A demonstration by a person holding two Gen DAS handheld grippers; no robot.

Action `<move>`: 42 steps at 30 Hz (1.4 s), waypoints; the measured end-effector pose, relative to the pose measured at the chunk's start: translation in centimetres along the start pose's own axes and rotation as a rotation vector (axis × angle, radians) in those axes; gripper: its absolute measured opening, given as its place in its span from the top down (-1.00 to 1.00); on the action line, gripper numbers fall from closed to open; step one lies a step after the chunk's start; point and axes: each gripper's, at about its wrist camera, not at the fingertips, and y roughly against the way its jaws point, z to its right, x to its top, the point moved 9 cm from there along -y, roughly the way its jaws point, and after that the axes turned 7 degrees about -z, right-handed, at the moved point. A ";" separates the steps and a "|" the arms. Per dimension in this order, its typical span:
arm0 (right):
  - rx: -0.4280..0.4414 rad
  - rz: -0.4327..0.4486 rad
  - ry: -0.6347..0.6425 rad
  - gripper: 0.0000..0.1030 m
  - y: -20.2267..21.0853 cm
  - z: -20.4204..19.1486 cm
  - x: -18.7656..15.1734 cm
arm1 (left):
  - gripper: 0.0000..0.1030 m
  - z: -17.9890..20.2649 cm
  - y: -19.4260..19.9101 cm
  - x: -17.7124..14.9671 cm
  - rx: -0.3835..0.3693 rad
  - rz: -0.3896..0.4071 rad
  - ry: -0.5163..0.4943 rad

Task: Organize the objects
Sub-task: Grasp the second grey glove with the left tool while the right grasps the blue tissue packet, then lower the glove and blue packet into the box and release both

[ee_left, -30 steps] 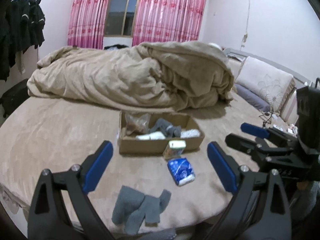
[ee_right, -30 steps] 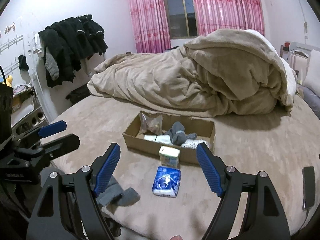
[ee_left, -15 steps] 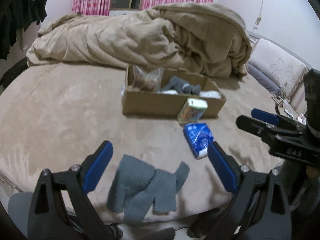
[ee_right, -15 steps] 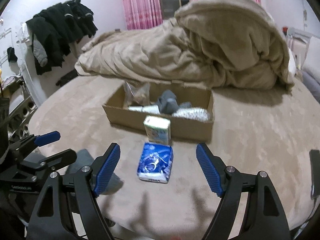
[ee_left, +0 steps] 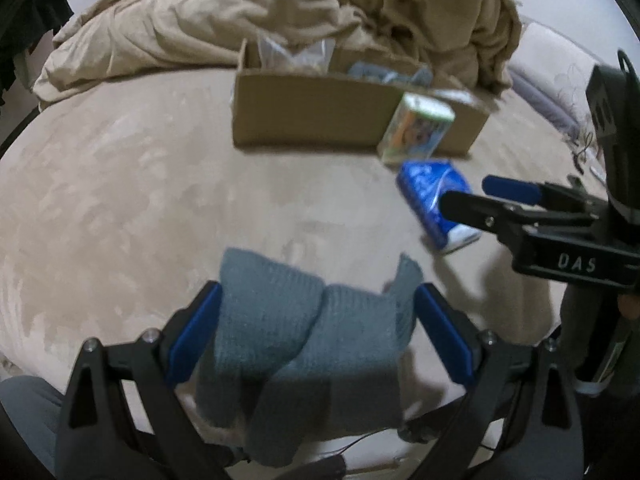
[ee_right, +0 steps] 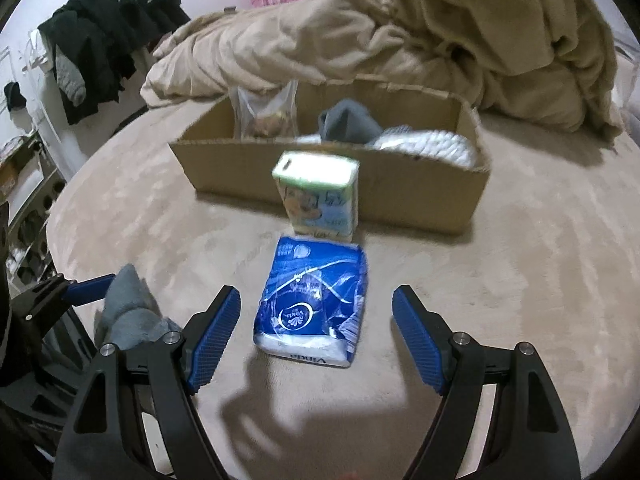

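Note:
A grey knitted sock pair (ee_left: 304, 336) lies at the bed's near edge, between the open fingers of my left gripper (ee_left: 318, 332); it also shows in the right wrist view (ee_right: 128, 312). A blue tissue pack (ee_right: 314, 304) lies flat between the open fingers of my right gripper (ee_right: 316, 332); it also shows in the left wrist view (ee_left: 434, 196). A small green-topped carton (ee_right: 318, 196) stands upright against the cardboard box (ee_right: 420, 200). The box holds a clear bag, a grey sock and white items.
A rumpled beige blanket (ee_right: 400, 32) is piled behind the box on the beige bed (ee_left: 120, 200). Dark clothes (ee_right: 104, 40) hang at the left wall. A pillow (ee_left: 560, 72) lies at the right.
Both grippers have moved forward and down. The left now straddles the grey socks, the right straddles the blue tissue pack. Both stay open.

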 end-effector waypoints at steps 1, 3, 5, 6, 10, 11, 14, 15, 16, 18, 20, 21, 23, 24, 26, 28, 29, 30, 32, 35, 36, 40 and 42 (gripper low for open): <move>0.000 -0.005 0.003 -0.58 -0.4 0.0 -0.1 | -0.87 0.0 -0.4 -0.2 0.005 -0.005 -0.007; -0.006 -0.016 0.012 -0.58 -1.3 0.0 -0.3 | -0.87 0.0 -1.3 -0.6 0.027 -0.015 -0.025; -0.025 -0.030 0.019 -0.57 -2.3 0.2 -0.6 | -0.85 -0.2 -2.1 -0.9 0.052 -0.014 -0.039; -0.031 -0.033 0.024 -0.55 -2.6 0.3 -0.8 | -0.85 -0.2 -2.1 -0.9 0.055 -0.004 -0.045; -0.063 -0.015 0.049 -0.16 -2.4 0.4 -1.0 | -0.59 -0.6 -1.5 -0.8 0.068 0.023 -0.029; -0.069 -0.011 0.046 -0.15 -2.3 0.6 -1.0 | -0.51 -0.7 -1.3 -0.7 0.064 0.029 -0.022; -0.057 -0.008 0.035 -0.05 -1.9 0.8 -1.1 | -0.39 -0.8 -0.6 -0.7 0.063 0.050 -0.014; -0.056 -0.007 0.032 -0.04 -1.7 0.9 -1.2 | -0.36 -0.8 -0.4 -0.7 0.064 0.055 -0.016; -0.056 -0.005 0.030 -0.03 -1.5 0.9 -1.3 | -0.34 -0.7 0.0 -0.7 0.064 0.064 -0.021; -0.053 0.001 0.025 -0.03 -1.0 0.9 -1.3 | -0.32 -0.3 0.9 -0.6 0.060 0.083 -0.027; -0.048 0.011 0.017 -0.03 -0.3 0.8 -1.4 | -0.32 -0.2 1.7 -0.4 0.065 0.098 -0.033; -0.045 0.019 0.012 -0.03 0.3 0.8 -1.4 | -0.32 -0.2 2.1 -0.3 0.063 0.106 -0.032; -0.039 0.035 0.003 -0.03 1.4 0.8 -1.3 | -0.32 -0.2 3.2 -0.1 0.056 0.120 -0.025; -0.035 0.046 -0.002 -0.03 2.2 0.8 -1.2 | -0.32 -0.2 3.6 0.0 0.052 0.125 -0.024; -0.030 0.063 -0.005 -0.03 3.5 0.7 -1.1 | -0.32 0.0 4.9 0.2 0.041 0.137 -0.020; -0.029 0.080 -0.004 -0.03 5.0 0.5 -0.9 | -0.32 0.3 6.1 0.4 0.013 0.148 -0.011; -0.026 0.089 -0.004 -0.03 5.7 0.4 -0.8 | -0.32 0.5 6.7 0.5 -0.002 0.151 -0.004; -0.026 0.100 -0.004 -0.03 6.6 0.3 -0.8 | -0.32 0.6 7.2 0.6 -0.011 0.155 0.002; -0.026 0.120 0.001 -0.03 8.0 0.1 -0.7 | -0.32 0.8 8.3 0.7 -0.024 0.164 0.010; -0.026 0.157 0.013 -0.03 10.3 -0.3 -0.2 | -0.32 0.9 9.6 1.3 -0.031 0.184 0.016; -0.028 0.174 0.019 -0.03 11.2 -0.6 0.1 | -0.32 1.0 10.1 1.6 -0.034 0.193 0.017; -0.033 0.232 0.032 -0.03 13.9 -0.8 1.4 | -0.32 0.8 12.1 2.7 -0.033 0.224 0.029; -0.032 0.256 0.028 -0.03 14.8 -0.7 2.2 | -0.32 0.6 13.1 3.6 -0.028 0.244 0.029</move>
